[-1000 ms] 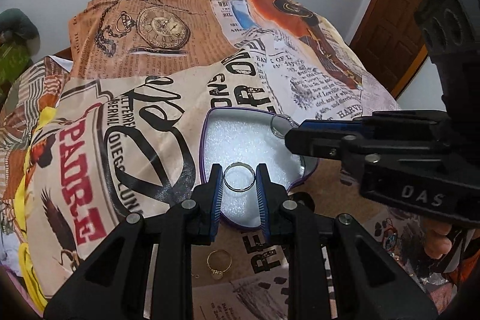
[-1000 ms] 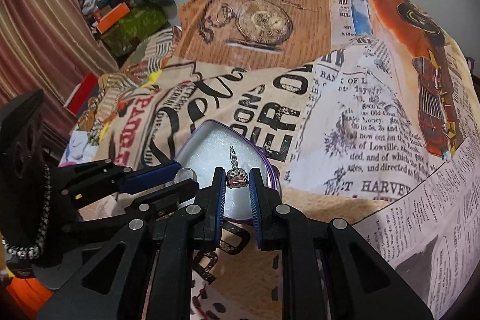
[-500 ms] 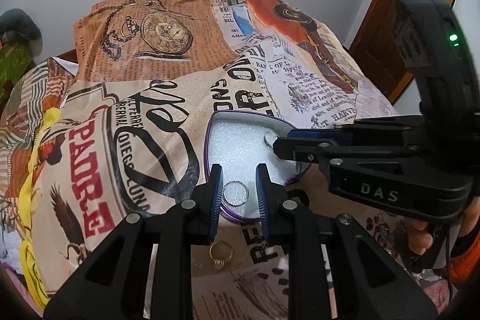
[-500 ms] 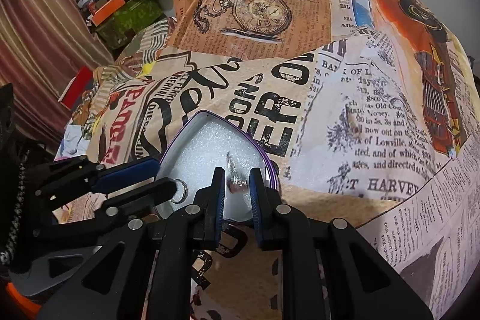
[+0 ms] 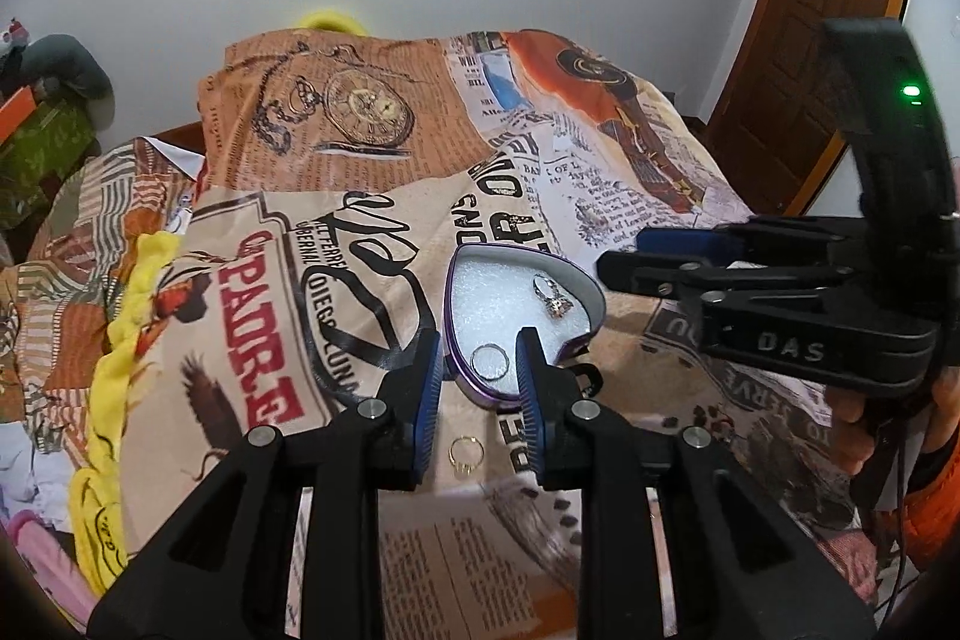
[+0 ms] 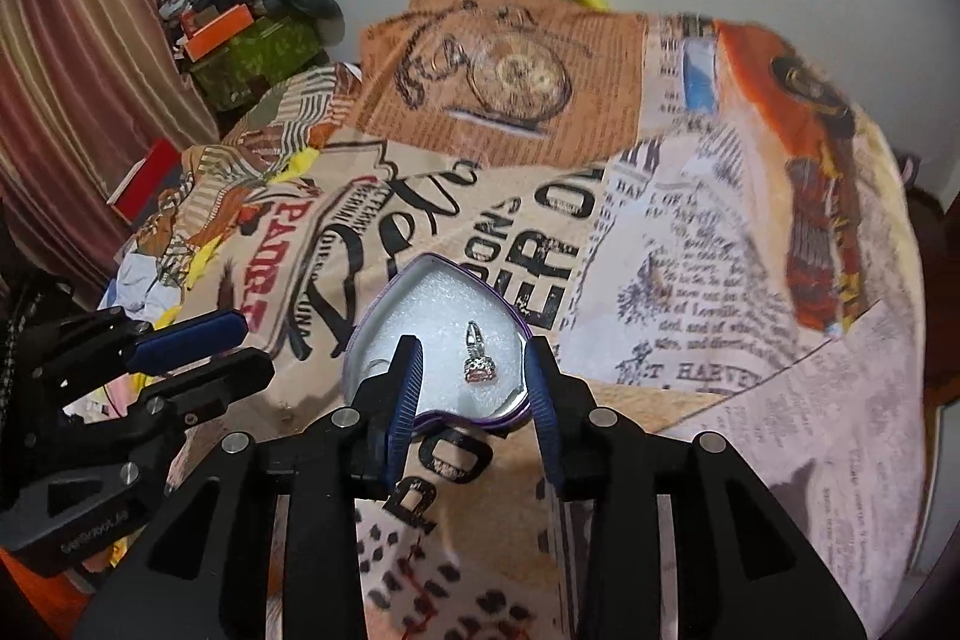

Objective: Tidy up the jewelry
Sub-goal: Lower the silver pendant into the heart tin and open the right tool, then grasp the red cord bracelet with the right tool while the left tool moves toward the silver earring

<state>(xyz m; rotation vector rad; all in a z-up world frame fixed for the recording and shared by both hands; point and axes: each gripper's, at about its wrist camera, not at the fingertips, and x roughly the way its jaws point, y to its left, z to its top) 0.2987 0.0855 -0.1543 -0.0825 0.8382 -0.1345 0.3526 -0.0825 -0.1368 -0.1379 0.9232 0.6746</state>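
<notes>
The bed [image 5: 420, 172], spread with a newspaper-print cover, carried everything, and near its front edge lay the heart-shaped box [image 5: 459, 280], purple-rimmed and lined with white foam. Over the last second both tools had let go and drawn back: the left gripper [image 5: 480, 370], which had clasped a plain silver ring, now stood parted with nothing between its blue pads, and the right gripper [image 6: 474, 376], which had carried a stone-set ring, was likewise spread wide and empty. The plain ring [image 5: 489, 361] lay flat on the foam at the box's near tip, and the stone ring [image 5: 552, 297] rested on its side toward the box's right lobe, the two well apart. That probably meant two pieces were now stowed and this part of the sorting was done. One gold ring [image 5: 467, 454] was left outside the box, on the cover just before its near rim and between the left fingers, so it looked like the next thing to collect. The left tool seemed best placed for it; the thin band on soft cloth might sink or slide when pinched. The right tool reached in from the bed's right edge, close to the box's right side, and might crowd that reach. Boxes and clothes were heaped beyond the bed's far left corner, out of the way.
</notes>
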